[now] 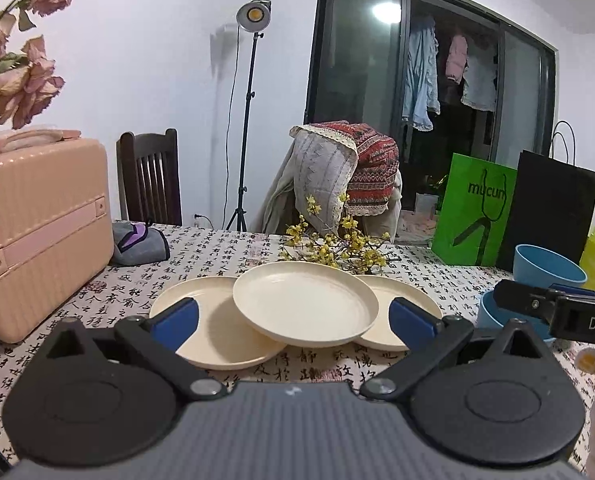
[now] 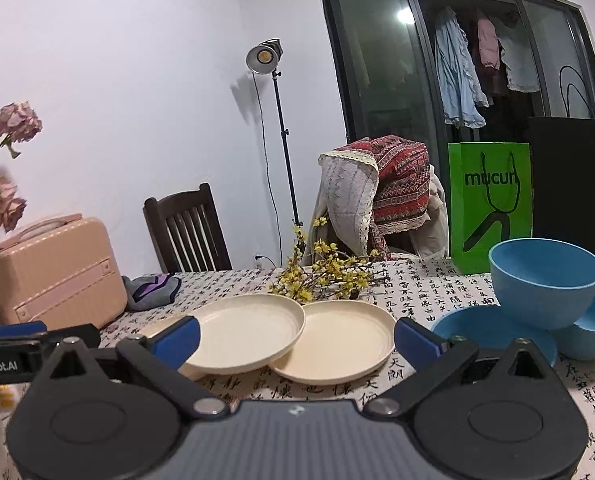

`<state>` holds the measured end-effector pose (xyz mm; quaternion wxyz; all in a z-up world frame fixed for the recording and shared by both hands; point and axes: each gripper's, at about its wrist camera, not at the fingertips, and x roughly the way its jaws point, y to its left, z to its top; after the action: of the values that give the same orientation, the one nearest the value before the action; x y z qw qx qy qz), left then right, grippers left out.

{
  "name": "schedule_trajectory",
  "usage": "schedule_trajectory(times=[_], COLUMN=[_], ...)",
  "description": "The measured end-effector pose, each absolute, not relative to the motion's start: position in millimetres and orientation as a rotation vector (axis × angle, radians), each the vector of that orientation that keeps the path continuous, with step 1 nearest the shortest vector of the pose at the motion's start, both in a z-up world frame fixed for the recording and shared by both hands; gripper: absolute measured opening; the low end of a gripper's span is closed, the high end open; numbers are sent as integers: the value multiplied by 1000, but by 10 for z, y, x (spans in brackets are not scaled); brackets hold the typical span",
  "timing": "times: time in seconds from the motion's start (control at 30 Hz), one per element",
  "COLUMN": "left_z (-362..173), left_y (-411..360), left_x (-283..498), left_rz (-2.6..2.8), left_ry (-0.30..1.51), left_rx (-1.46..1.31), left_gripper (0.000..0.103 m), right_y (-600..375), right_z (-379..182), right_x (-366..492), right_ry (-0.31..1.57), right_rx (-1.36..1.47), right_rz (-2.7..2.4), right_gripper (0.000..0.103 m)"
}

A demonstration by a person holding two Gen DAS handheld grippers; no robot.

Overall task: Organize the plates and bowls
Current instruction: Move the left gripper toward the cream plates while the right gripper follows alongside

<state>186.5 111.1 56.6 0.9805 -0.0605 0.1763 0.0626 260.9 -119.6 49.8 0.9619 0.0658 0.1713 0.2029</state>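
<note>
A table under a white cloth printed with black calligraphy (image 1: 225,256) fills the lower half of both views. At the left edge of the left wrist view stands a boxy pink hard-shell case with a handle (image 1: 37,232); at the right, a bright green paper bag with black lettering (image 1: 473,208) leans beside a black paper bag (image 1: 553,216).

In the middle of the left wrist view lie three round cream plastic plates (image 1: 305,304): the centre one rests tilted on top, overlapping the rims of the left and right ones. Just behind them lies a spray of small yellow blossoms on twigs (image 1: 337,244).

At the right of the right wrist view sit three light blue plastic bowls (image 2: 545,280); the deepest one is perched on the rims of the other two.

The left gripper (image 1: 293,320) hovers low before the plates, its blue-padded tongs spread wide apart and holding nothing. The right gripper (image 2: 295,338) is likewise spread wide and empty, facing the plates with the bowls just to its right.

A small grey and purple folded cloth (image 1: 141,242) lies beside the case.
</note>
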Motion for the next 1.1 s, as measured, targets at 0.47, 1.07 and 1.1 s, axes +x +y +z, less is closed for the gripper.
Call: schedule_trajectory(times=[0.47, 1.07, 1.1], left_z=[692, 709, 716], left_y=[1163, 1396, 1409], left_x=[2340, 2946, 2974], left_rz=[152, 209, 216], left_ry=[376, 433, 430], left_rx=[-131, -195, -199], left_gripper=[103, 103, 103], right_y=[-1078, -927, -915], right_z=[609, 639, 637], right_x=[3096, 3720, 3749], right_ry=[353, 396, 397], right_rx=[165, 196, 198], right_rz=[396, 367, 368], right_gripper=[103, 103, 103])
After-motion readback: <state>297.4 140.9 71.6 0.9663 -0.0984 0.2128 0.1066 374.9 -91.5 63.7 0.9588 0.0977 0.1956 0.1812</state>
